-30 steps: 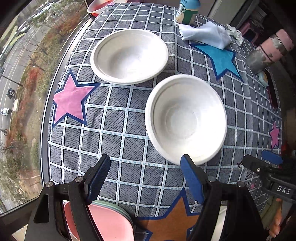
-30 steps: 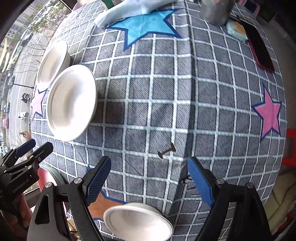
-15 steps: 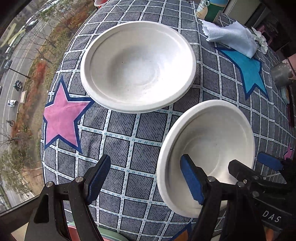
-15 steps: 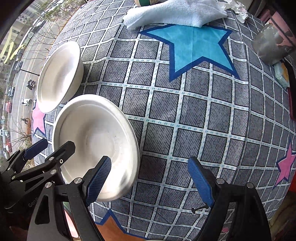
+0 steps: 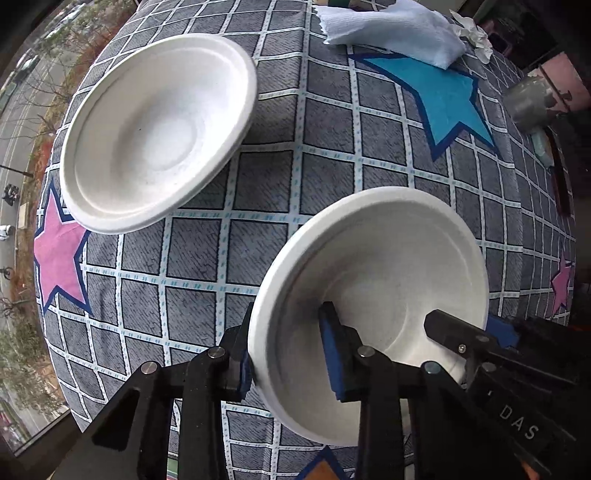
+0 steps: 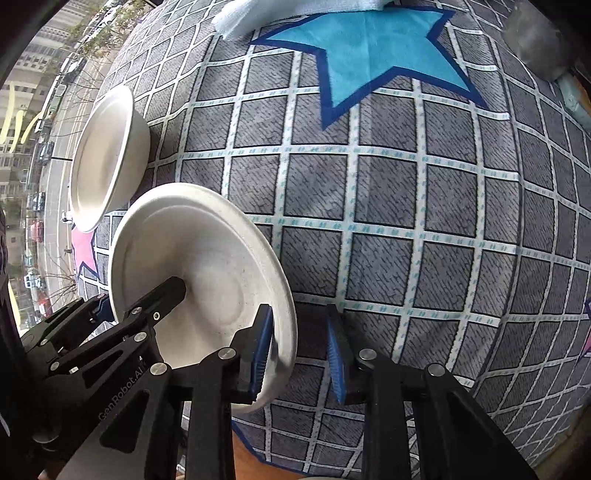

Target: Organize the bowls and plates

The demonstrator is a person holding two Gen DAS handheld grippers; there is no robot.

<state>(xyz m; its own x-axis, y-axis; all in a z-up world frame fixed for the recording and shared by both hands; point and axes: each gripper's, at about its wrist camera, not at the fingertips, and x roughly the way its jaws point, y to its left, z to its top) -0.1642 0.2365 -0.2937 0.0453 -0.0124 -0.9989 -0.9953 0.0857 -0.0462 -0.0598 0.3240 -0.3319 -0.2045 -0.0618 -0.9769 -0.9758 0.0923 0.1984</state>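
Two white paper bowls sit on the checked tablecloth. The near bowl (image 5: 388, 266) has its left rim between the blue pads of my left gripper (image 5: 288, 350), which has narrowed around it with a gap still showing. The same bowl (image 6: 207, 273) has its right rim between the pads of my right gripper (image 6: 301, 354), also narrowed, with a gap on the right. The far bowl (image 5: 155, 129) stands free to the upper left and shows in the right wrist view (image 6: 107, 158). Each gripper appears in the other's view.
A white cloth (image 5: 391, 29) lies at the back beside a blue star patch (image 5: 443, 103). A grey metal cup (image 5: 528, 103) stands at the right edge. A pink star patch (image 5: 59, 254) is at the left, near the table edge by the window.
Both grippers moved forward onto the near bowl and narrowed from wide open, one on each side of its rim. The bowls have not shifted on the cloth.
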